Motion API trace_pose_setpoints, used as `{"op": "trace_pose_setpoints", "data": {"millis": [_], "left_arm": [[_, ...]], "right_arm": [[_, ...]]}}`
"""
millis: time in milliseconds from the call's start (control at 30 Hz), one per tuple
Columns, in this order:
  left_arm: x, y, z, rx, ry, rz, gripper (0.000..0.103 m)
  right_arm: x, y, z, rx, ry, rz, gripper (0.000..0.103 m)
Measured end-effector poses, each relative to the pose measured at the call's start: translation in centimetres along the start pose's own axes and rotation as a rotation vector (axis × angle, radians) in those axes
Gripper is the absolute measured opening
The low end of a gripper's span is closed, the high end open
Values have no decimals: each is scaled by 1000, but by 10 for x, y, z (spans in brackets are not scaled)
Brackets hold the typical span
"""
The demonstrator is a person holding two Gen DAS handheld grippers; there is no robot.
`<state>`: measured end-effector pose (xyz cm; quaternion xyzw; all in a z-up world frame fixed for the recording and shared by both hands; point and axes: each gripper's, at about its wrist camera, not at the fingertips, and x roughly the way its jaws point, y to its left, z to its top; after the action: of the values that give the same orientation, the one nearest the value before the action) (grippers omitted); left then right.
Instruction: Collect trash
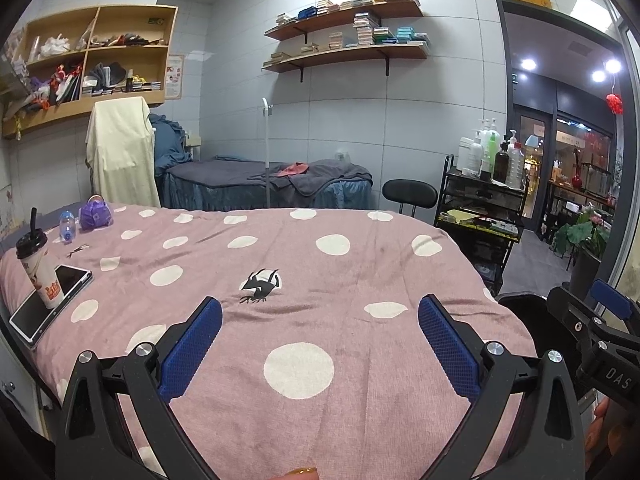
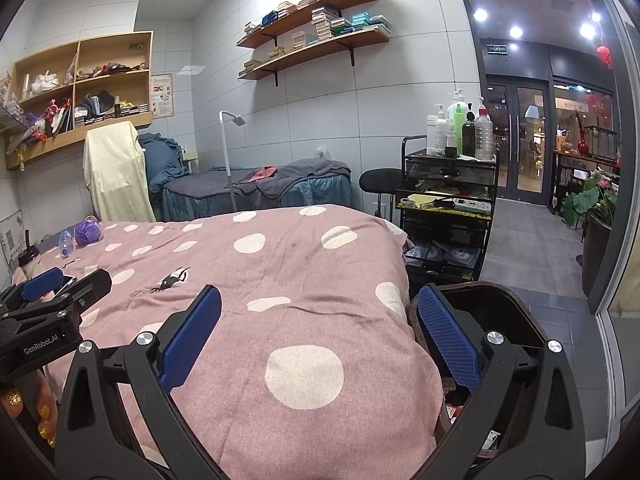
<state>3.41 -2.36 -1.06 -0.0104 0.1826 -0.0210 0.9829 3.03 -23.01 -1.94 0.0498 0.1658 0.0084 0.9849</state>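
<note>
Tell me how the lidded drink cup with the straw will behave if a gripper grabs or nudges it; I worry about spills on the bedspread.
The cup is tall and narrow and stands partly on a tablet over soft bedding, so it probably tips easily. Its paper-like wall may dent under squeeze. How full it is cannot be seen.

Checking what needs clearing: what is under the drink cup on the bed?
The drink cup stands on a tablet, which lies on the dotted bedcover. The cup hides part of the tablet's screen. What lies under the tablet cannot be seen.
</note>
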Motion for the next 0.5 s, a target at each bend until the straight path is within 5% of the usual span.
{"op": "trace_pose_setpoints", "data": {"millis": [500], "left_arm": [[-1,-3,1,-13,8,-2,97]], "right_arm": [[1,-1,-2,7,13,-8,97]]}}
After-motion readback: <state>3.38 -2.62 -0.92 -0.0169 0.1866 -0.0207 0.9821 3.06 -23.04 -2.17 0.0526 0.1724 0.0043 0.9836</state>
